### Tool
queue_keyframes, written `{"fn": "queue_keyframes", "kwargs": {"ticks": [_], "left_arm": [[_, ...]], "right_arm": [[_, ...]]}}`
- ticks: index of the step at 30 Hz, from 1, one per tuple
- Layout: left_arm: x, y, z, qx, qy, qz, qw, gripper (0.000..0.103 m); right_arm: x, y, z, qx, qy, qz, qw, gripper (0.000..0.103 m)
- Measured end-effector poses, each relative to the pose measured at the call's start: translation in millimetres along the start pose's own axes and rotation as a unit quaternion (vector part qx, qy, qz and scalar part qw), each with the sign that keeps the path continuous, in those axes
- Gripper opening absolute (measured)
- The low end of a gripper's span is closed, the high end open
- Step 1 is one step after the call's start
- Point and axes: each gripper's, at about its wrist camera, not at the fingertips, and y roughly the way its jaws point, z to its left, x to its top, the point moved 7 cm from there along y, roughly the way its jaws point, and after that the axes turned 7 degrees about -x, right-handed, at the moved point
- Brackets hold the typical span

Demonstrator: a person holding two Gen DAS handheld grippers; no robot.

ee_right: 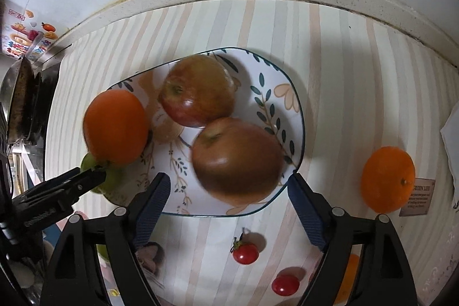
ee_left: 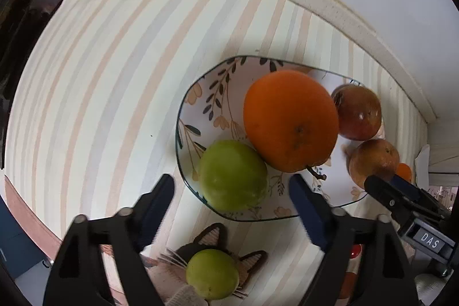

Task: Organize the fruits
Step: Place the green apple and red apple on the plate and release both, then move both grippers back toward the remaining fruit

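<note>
Main risk was the crowded plate [ee_right: 292, 93]: orange [ee_left: 289, 119], lime [ee_left: 232, 175] and two apples sat touching, so any nudge from your tools could have rolled one off the rim onto the worktop [ee_left: 100, 76]. The orange looked perched partly over the lime and near the plate's edge, likeliest to go.

Your left tool [ee_left: 231, 192] was wide open, holding nothing; the lime lay between its fingers but the pads weren't pressing it. Your right tool [ee_right: 229, 188] was also wide open and empty, with the near apple [ee_right: 238, 159] sitting between its fingers, untouched as far as I could tell. The far apple [ee_right: 198, 91] lay just beyond it.

Still off the plate: a second lime [ee_left: 212, 273], a second orange [ee_right: 387, 179], two tomatoes [ee_right: 245, 253].
</note>
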Motion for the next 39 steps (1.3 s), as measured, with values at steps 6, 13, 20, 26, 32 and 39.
{"fn": "queue_keyframes", "kwargs": {"ticks": [6,13,20,26,32,39], "left_arm": [[-5.5,-21.3,-0.5,0.011,0.011,-0.018,0.9997,0.086],[-27.2,-48.0,-1.6,0.036,0.021,-0.048,0.998,0.086],[-50.0,-80.3,-16.7,0.04,0.034,-0.083,0.9952,0.086],[-69.5,-111.6,-31.5,0.04,0.049,-0.112,0.9916,0.086],[-83.1,-138.8,-43.0,0.046,0.062,-0.144,0.9866,0.086],[-99.9,-162.9,-55.8,0.044,0.072,-0.169,0.9819,0.086]], "right_arm": [[-10.4,-20.4,-3.2,-0.021,-0.016,-0.01,1.0,0.096],[-29.0,-52.7,7.8,-0.04,-0.024,-0.043,0.998,0.096],[-48.9,-95.7,26.4,-0.042,-0.041,-0.09,0.994,0.096],[-65.8,-129.0,32.1,-0.033,-0.049,-0.116,0.991,0.096],[-80.4,-164.7,34.7,-0.032,-0.055,-0.149,0.987,0.096],[-99.6,-199.7,38.6,-0.036,-0.059,-0.181,0.981,0.096]]}}
